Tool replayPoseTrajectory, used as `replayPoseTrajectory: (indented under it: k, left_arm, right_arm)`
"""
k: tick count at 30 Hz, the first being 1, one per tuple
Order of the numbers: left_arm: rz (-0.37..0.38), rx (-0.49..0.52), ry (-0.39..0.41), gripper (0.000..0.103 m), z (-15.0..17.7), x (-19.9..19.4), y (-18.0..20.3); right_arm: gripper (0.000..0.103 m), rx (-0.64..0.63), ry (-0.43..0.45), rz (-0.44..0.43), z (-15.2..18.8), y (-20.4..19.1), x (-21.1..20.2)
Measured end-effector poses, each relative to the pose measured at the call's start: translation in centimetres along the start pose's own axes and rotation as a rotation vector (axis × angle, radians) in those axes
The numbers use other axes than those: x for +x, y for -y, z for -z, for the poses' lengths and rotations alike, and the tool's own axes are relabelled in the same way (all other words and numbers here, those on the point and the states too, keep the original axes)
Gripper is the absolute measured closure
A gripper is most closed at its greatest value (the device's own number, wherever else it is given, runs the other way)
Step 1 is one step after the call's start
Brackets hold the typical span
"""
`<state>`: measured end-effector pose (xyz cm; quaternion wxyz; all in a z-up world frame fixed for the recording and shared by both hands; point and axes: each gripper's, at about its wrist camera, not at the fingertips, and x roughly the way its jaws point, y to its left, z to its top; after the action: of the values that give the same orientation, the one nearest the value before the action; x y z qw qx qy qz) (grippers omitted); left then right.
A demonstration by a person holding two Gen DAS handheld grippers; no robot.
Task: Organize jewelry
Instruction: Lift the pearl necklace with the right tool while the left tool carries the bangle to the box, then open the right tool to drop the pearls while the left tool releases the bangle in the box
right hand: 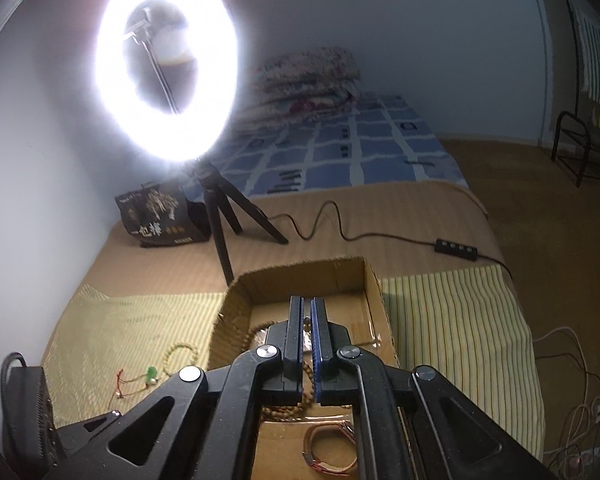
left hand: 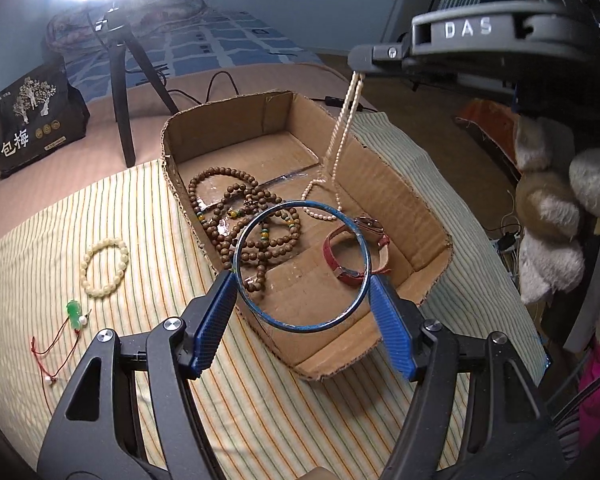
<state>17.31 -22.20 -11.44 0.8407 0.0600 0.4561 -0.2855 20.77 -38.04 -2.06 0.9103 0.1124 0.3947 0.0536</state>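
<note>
Lying at the left of the left wrist view, on the striped cloth (left hand: 100, 360), are a cream bead bracelet (left hand: 104, 268) and a green pendant (left hand: 74, 313). At centre, the left gripper (left hand: 302, 292) pinches a blue bangle (left hand: 260, 311) over the cardboard box (left hand: 396, 184), which holds wooden beads (left hand: 236, 216) and a red watch (left hand: 348, 256). Upper right, the right gripper (left hand: 358, 67), pressed together, grips a pearl necklace (left hand: 342, 132) hanging into the box.

A: Where does the left wrist view look from?
B: Close above the open brown cardboard box (left hand: 384, 184), angled down

A: And the right?
B: Lower, facing the glowing white ring light (right hand: 166, 64); both share that box (right hand: 256, 280)
</note>
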Motion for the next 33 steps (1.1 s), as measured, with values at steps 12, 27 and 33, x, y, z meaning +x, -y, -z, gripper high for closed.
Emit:
replayPoseTrajectory:
  k: [12, 27, 33]
  left_arm:
    - [-0.020, 0.002, -0.025, 0.033, -0.8, 2.0, -0.1]
    - [-0.023, -0.023, -0.037, 0.032, -1.4, 2.8, -0.8]
    - [-0.027, -0.019, -0.034, 0.032, -1.3, 2.5, -0.8]
  right_arm:
    - [0.102, -0.002, -0.098, 0.030, 1.6, 1.0, 3.2]
    - [0.080, 0.025, -0.119, 0.053, 1.9, 1.9, 3.7]
    - [0.064, 0.035, -0.109, 0.077, 1.8, 2.2, 3.4]
